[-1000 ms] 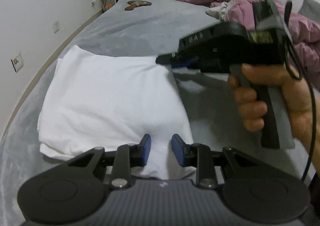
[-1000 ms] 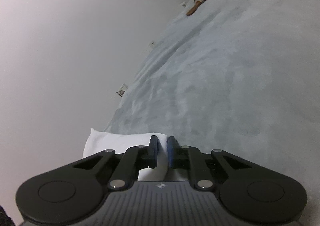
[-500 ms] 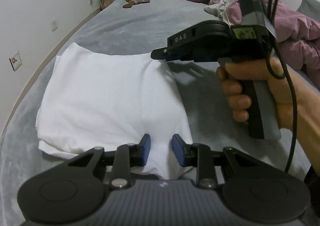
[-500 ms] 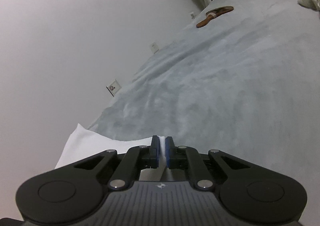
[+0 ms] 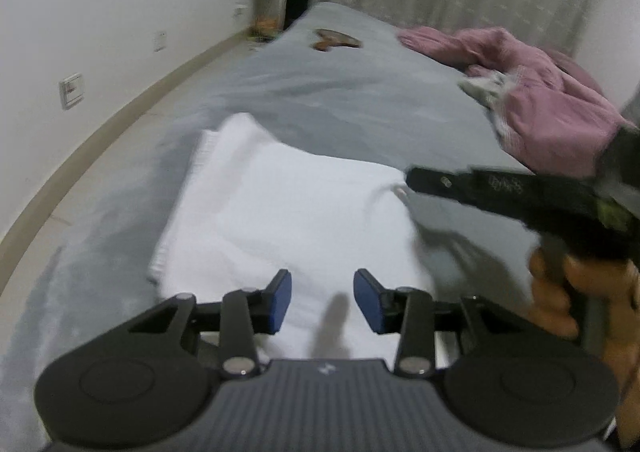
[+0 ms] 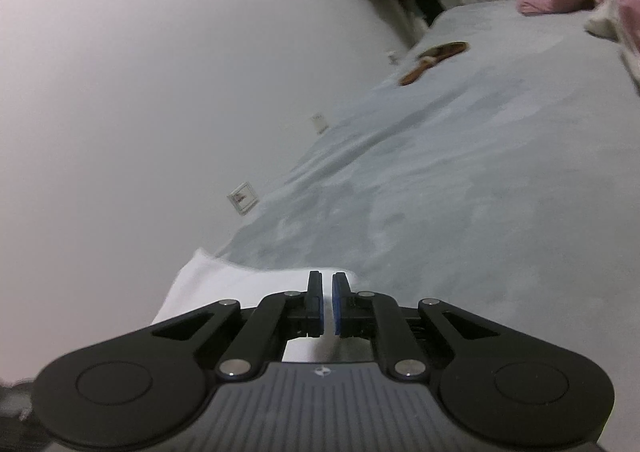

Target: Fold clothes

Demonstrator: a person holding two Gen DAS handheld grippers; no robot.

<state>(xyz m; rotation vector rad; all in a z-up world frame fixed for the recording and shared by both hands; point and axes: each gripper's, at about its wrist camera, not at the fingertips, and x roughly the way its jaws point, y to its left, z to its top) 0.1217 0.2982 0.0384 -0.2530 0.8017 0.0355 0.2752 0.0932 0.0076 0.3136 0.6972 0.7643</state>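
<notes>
A folded white garment (image 5: 280, 211) lies on the grey bed. My left gripper (image 5: 322, 300) is open and empty, just above the garment's near edge. My right gripper (image 5: 408, 181) reaches in from the right to the garment's far right corner. In the right wrist view the right gripper (image 6: 327, 304) has its jaws nearly together with white cloth (image 6: 240, 288) between the pads, at the garment's corner.
A pile of pink and white clothes (image 5: 532, 91) lies at the back right of the grey bed (image 5: 360, 107). A brown object (image 5: 334, 39) lies at the far end. A white wall with sockets (image 5: 72, 89) runs along the left.
The left gripper has opened wider and pulled up and back from the garment. The right gripper has dropped lower at the garment's far right corner, still closed on cloth.
</notes>
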